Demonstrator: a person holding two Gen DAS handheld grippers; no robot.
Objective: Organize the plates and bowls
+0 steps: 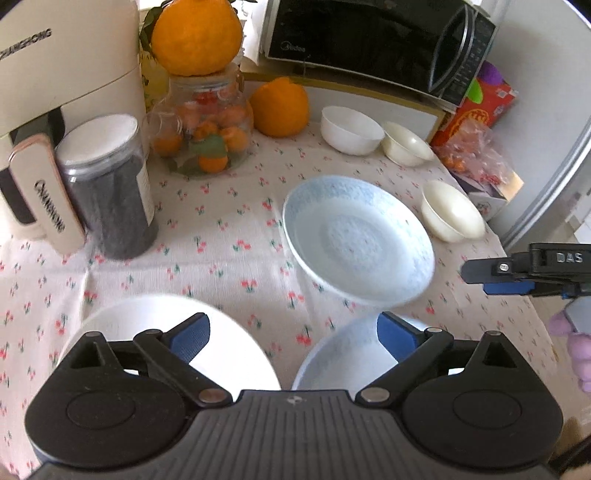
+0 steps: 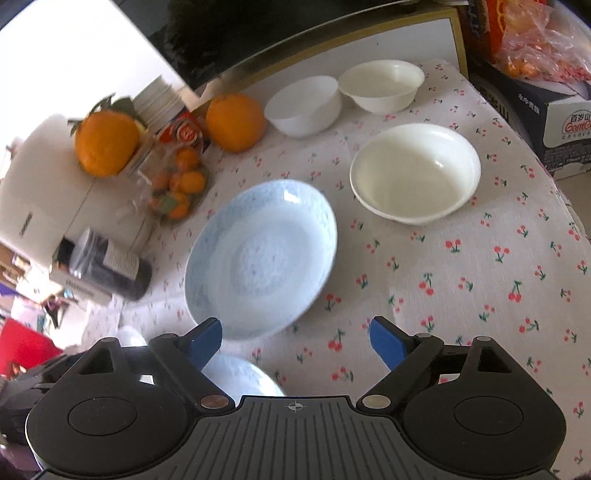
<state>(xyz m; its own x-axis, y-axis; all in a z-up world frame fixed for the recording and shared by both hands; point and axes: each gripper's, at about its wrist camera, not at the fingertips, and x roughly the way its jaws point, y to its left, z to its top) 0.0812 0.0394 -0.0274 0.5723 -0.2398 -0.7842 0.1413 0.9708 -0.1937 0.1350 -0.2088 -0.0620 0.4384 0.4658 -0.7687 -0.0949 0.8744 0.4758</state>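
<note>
White porcelain shows first at the far left: a plain white plate (image 1: 173,339) lies flat on the cherry-print tablecloth (image 1: 229,266) under the left finger of the left gripper (image 1: 293,338), whose blue-padded fingers are spread wide with nothing between them. Beyond that finger stand a dark-filled jar with a white lid (image 1: 107,188) and, farther back, a glass jar (image 1: 207,125) holding small oranges, a large orange (image 1: 195,35) sitting on its mouth. Under the left gripper's right finger lies a pale blue plate (image 1: 340,362), flat and partly hidden by the gripper body. Ahead of the gap sits a second pale blue plate (image 1: 358,236), round, so no long axis can be told, its hollow facing up and nothing in it; its near rim is blurred. In the right wrist view this blue plate (image 2: 262,258) lies just ahead of the left finger of the right gripper (image 2: 295,341), which is likewise spread and holds nothing. Ahead and right of that gripper a cream bowl (image 2: 415,173) stands upright with nothing in it. Farther back a white bowl (image 2: 303,107) and another cream bowl (image 2: 382,86) stand side by side, rims nearly touching. A large orange (image 2: 236,122) rests left of them.
</note>
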